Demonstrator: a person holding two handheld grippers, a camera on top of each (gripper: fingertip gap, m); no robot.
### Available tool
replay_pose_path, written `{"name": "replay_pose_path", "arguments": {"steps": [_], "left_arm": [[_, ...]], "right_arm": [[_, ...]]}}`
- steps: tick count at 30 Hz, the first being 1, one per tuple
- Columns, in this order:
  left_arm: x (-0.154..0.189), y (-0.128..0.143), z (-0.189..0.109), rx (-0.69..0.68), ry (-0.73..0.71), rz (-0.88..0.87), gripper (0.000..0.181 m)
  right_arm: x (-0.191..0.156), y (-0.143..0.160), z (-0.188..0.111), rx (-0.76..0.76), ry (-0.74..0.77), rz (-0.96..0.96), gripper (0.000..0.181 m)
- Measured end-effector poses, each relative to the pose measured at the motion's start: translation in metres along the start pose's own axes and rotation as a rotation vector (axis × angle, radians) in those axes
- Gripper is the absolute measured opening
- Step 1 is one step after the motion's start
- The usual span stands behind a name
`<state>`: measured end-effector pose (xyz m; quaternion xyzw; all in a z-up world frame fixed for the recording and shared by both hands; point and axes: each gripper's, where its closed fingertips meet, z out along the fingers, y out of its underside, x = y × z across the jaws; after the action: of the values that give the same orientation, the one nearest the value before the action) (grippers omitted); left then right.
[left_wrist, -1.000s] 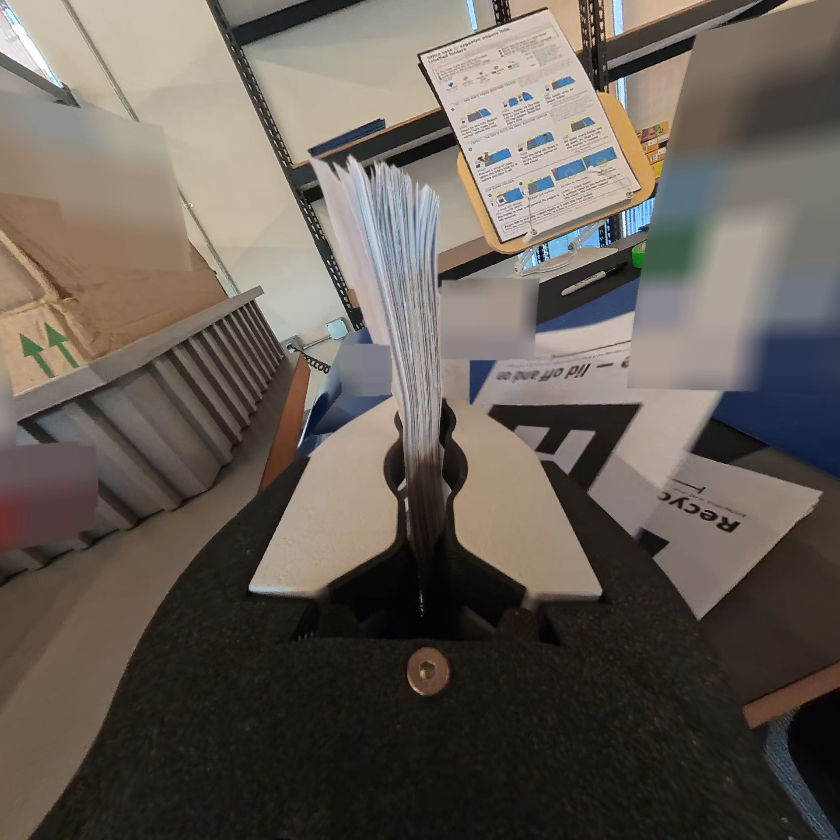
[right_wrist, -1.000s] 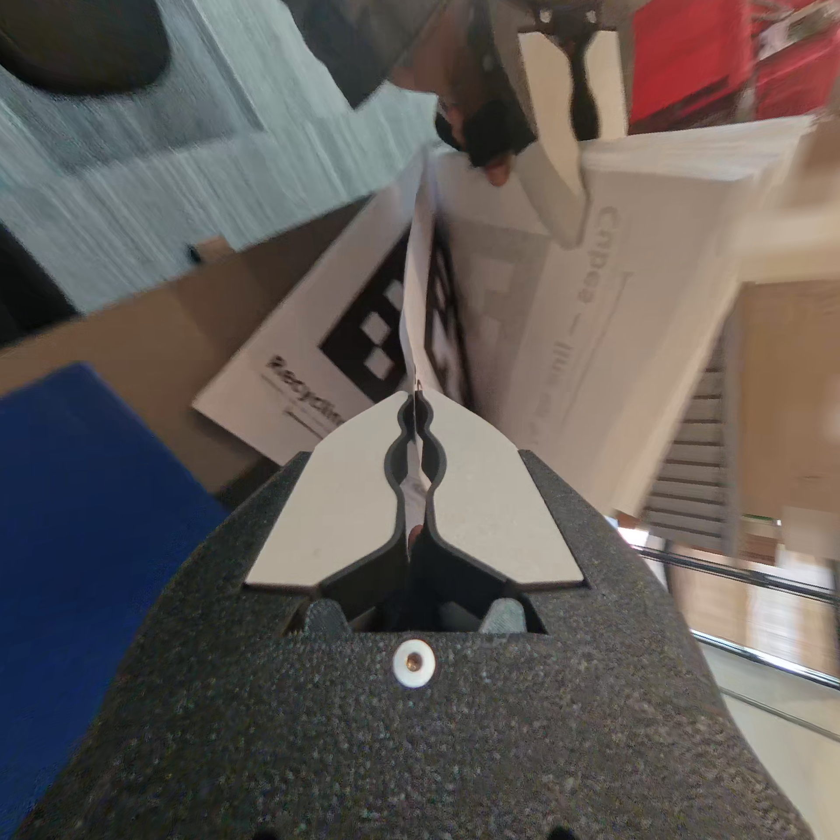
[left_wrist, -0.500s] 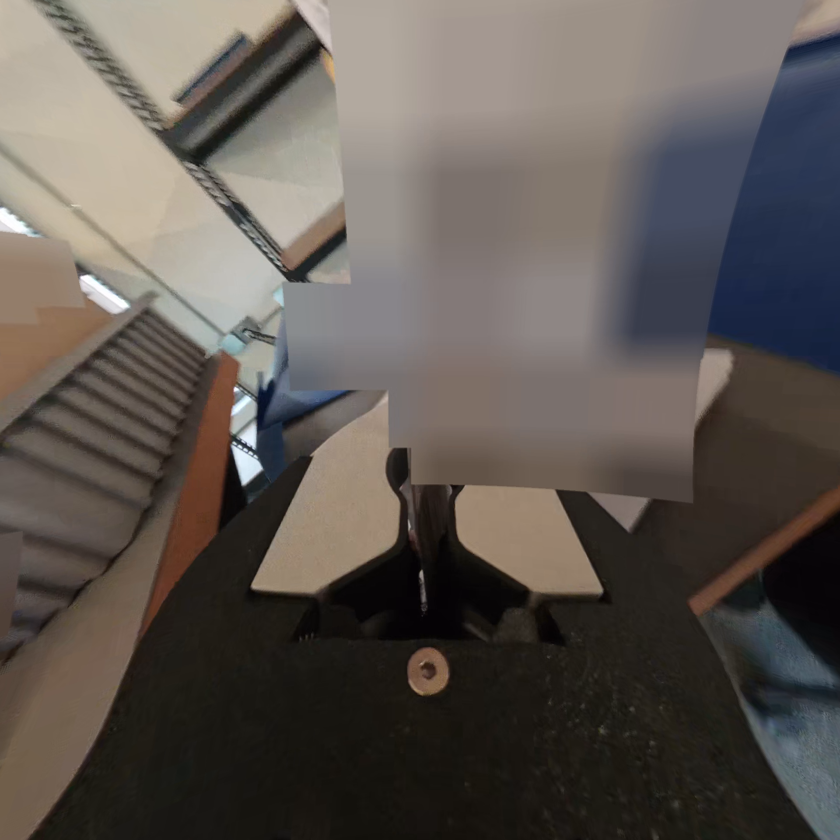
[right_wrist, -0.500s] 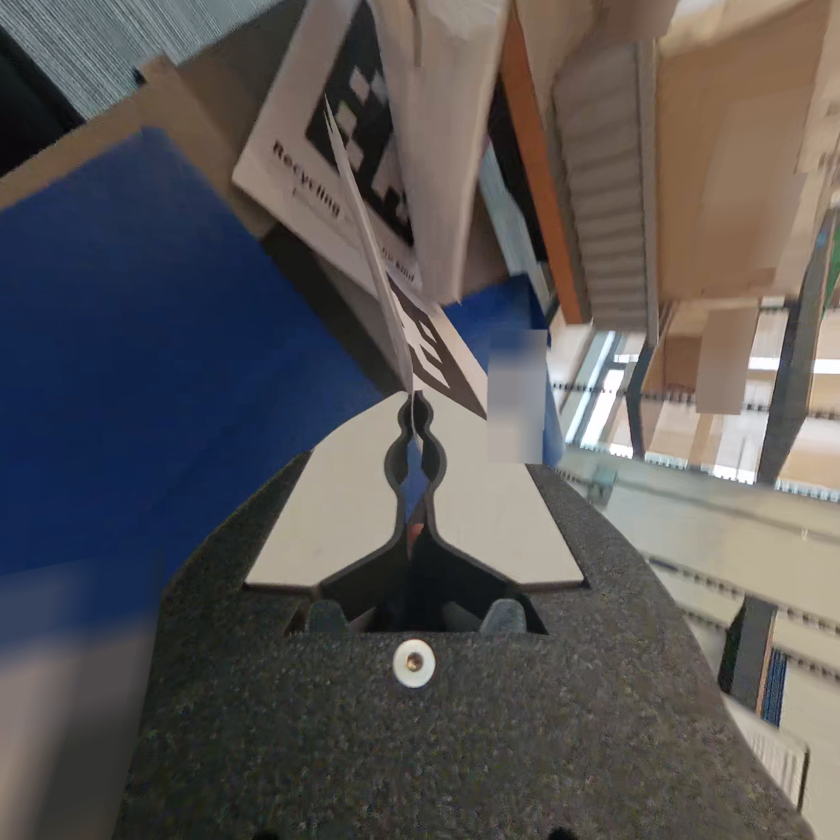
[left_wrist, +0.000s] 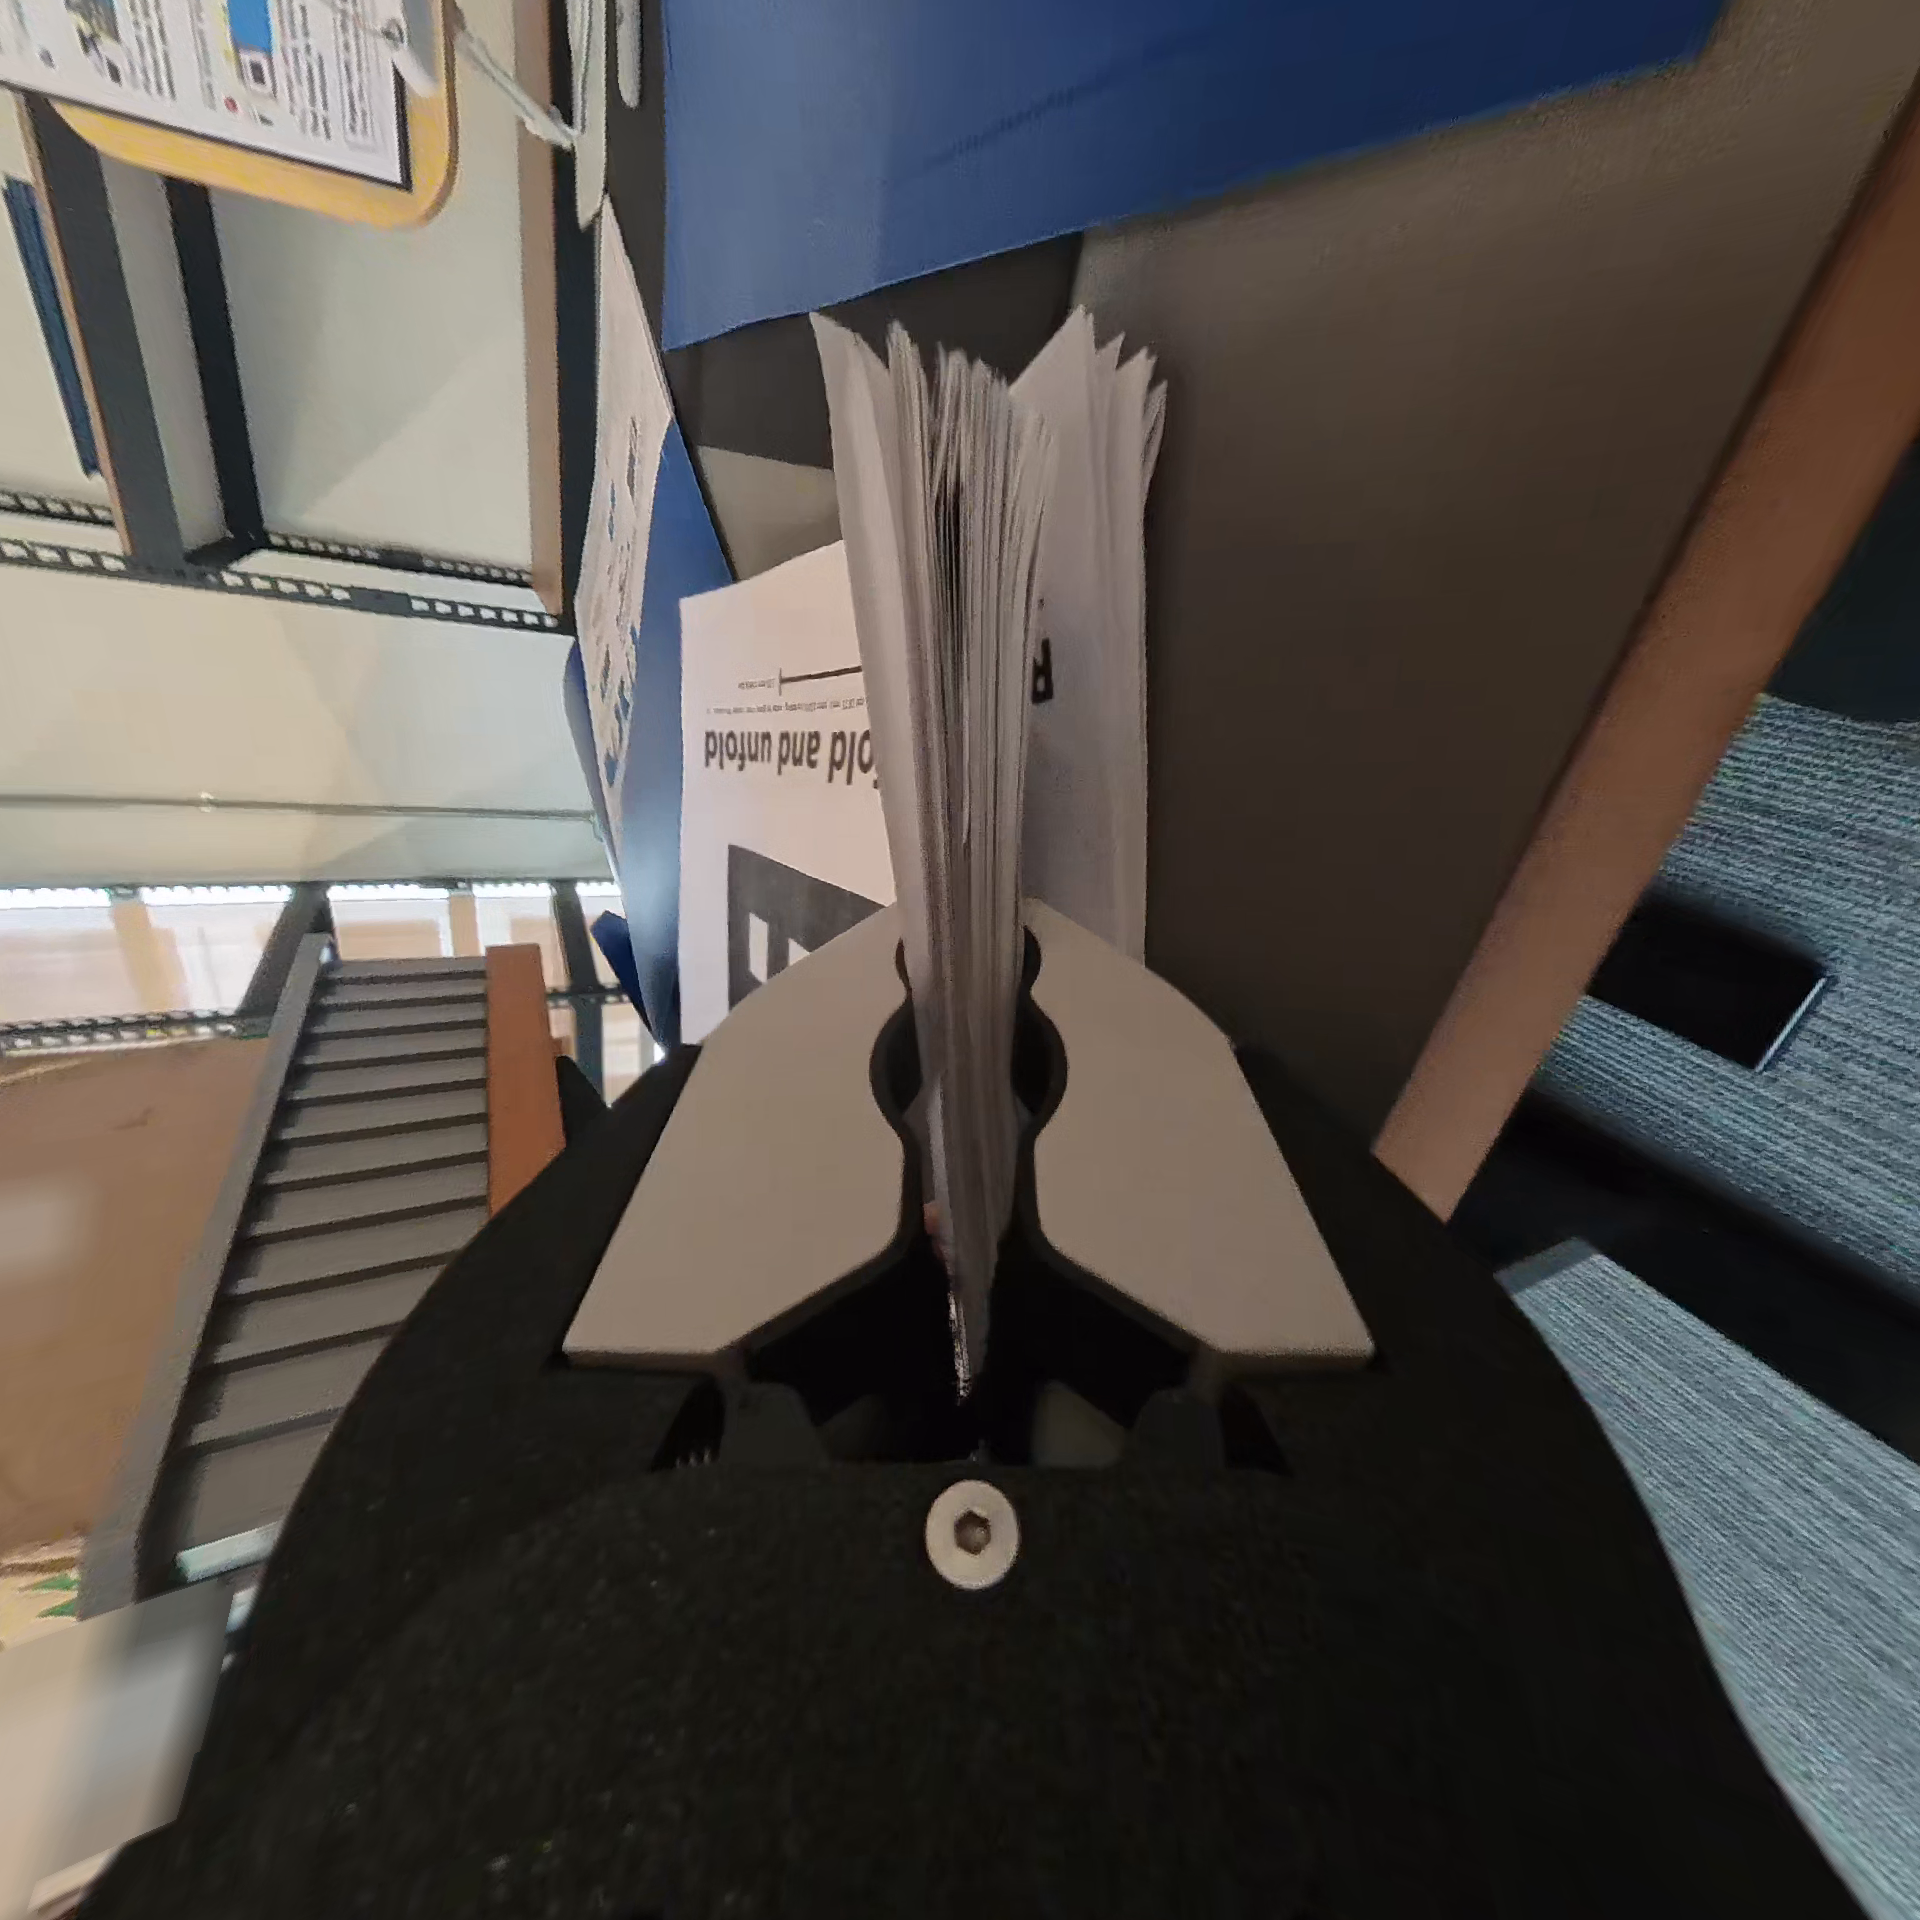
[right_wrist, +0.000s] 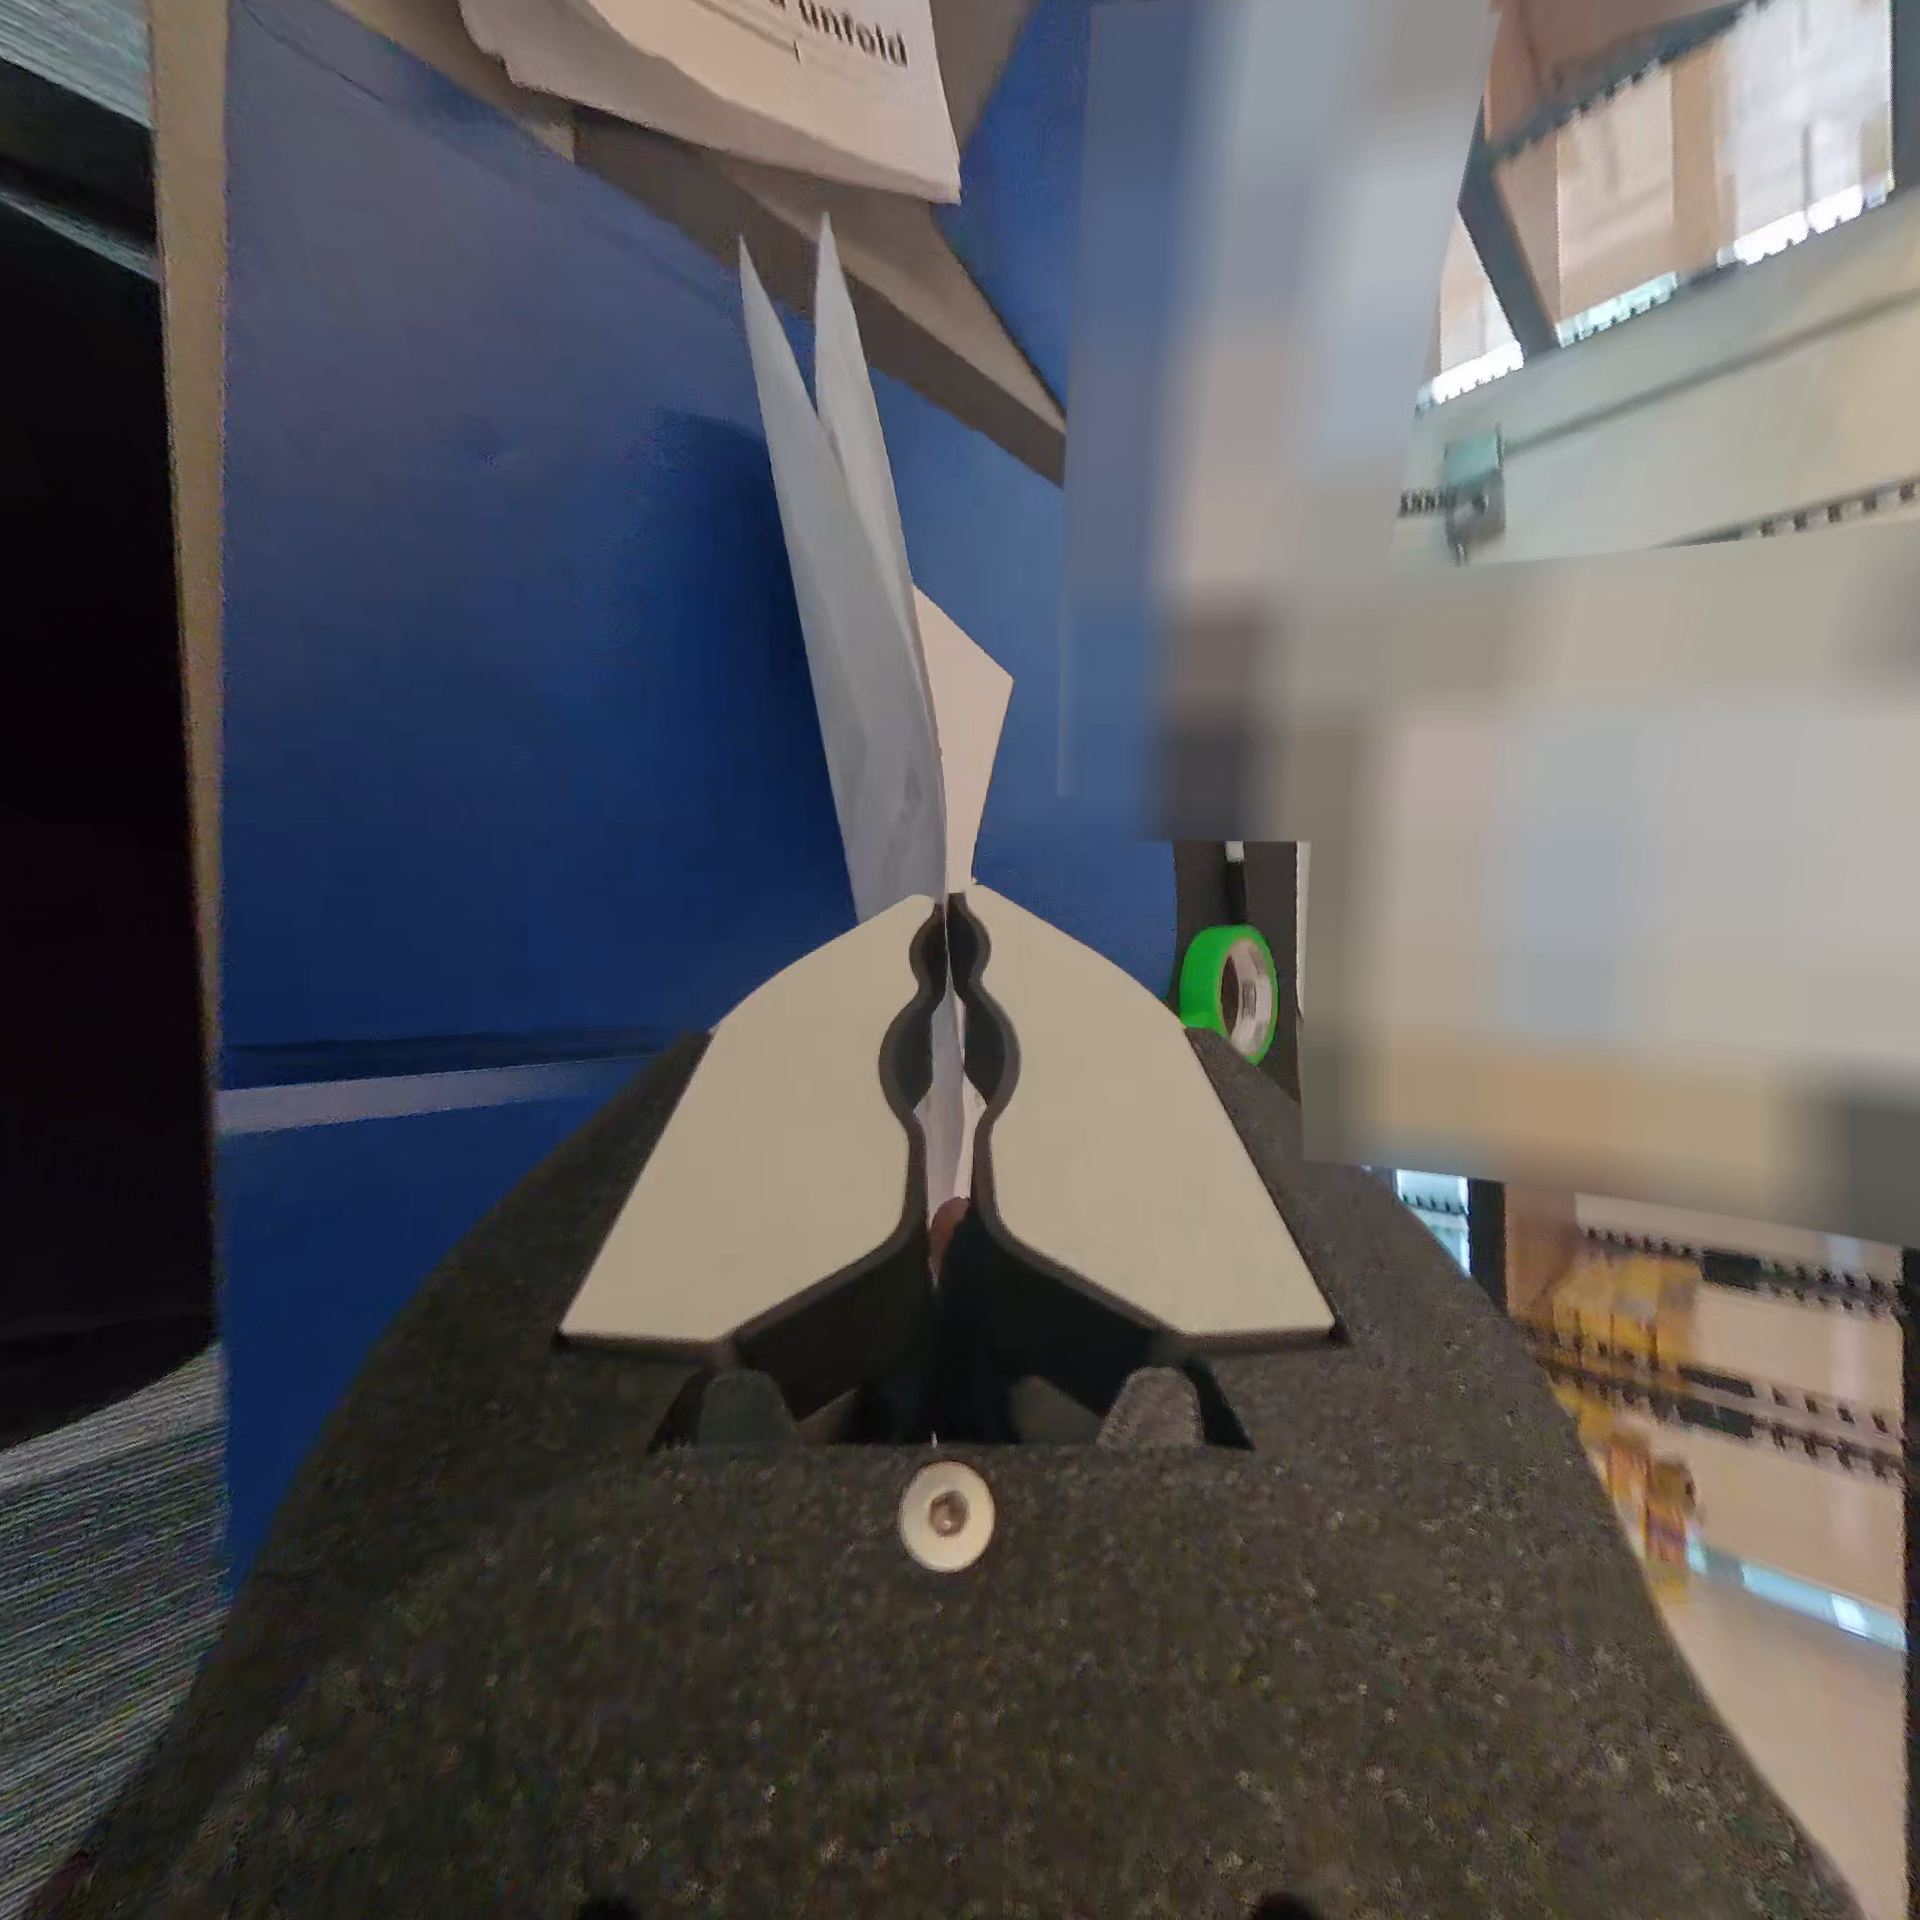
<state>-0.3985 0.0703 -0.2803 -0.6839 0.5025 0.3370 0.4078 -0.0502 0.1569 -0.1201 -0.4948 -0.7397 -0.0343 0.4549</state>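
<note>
My left gripper (left_wrist: 966, 940) is shut on a thick stack of white paper sheets (left_wrist: 951, 644), seen edge-on and fanning out past the fingertips. The view is rolled on its side. Behind the stack a printed white sheet (left_wrist: 779, 727) with a black square marker lies on the dark table (left_wrist: 1403, 520). My right gripper (right_wrist: 948, 906) is shut on a thin pair of white sheets (right_wrist: 852, 582), also edge-on, held in front of a blue mat (right_wrist: 499, 623). A pile of printed sheets (right_wrist: 748, 83) shows at the top of the right wrist view.
A blue mat (left_wrist: 1039, 135) covers the far table. The table's wooden edge (left_wrist: 1662, 665) runs along grey carpet (left_wrist: 1745, 1039). A clipboard with an instruction sheet (left_wrist: 239, 94) and metal shelving (left_wrist: 281, 582) stand at left. A green tape roll (right_wrist: 1231, 987) sits behind my right fingers. About 40 cm separates my left fingertips from my right.
Both grippers have rolled and swung sharply, each keeping its paper. The left now looks along the table edge and carpet. The right has moved from the printed sheets to face the blue mat.
</note>
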Motion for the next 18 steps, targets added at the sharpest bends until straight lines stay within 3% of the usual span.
{"name": "replay_pose_path", "arguments": {"steps": [3,6,7,9,10,11,13,15,16,18], "left_arm": [[0.002,0.008,-0.007,0.057,0.02,0.002,0.013],[0.004,0.018,-0.017,0.091,0.102,-0.116,0.02],[0.0,0.021,-0.022,0.081,0.118,-0.2,0.036],[-0.019,0.022,-0.036,0.067,0.095,-0.431,0.088],[-0.03,0.02,-0.046,0.058,0.075,-0.572,0.101],[-0.043,0.016,-0.058,0.057,0.03,-0.711,0.101],[-0.062,-0.013,-0.087,0.171,-0.022,-0.968,0.104],[-0.071,-0.055,-0.113,0.375,-0.035,-1.29,0.08],[-0.069,-0.081,-0.121,0.505,0.026,-1.468,0.069],[-0.039,-0.128,-0.112,0.607,0.263,-1.799,0.066]], "right_arm": [[-0.048,-0.017,0.009,-0.039,-0.022,0.108,0.0],[-0.095,-0.028,0.031,-0.092,-0.051,0.156,0.0],[-0.105,-0.029,0.038,-0.11,-0.055,0.17,0.0],[-0.119,-0.032,0.046,-0.106,-0.078,0.25,0.0],[-0.12,-0.034,0.049,-0.086,-0.082,0.313,0.0],[-0.122,-0.036,0.05,-0.059,-0.096,0.387,0.0],[-0.124,-0.041,0.053,0.013,-0.129,0.54,0.0],[-0.126,-0.048,0.053,0.125,-0.174,0.706,0.0],[-0.127,-0.054,0.052,0.202,-0.21,0.798,0.0],[-0.132,-0.063,0.051,0.317,-0.264,0.937,0.0]]}}
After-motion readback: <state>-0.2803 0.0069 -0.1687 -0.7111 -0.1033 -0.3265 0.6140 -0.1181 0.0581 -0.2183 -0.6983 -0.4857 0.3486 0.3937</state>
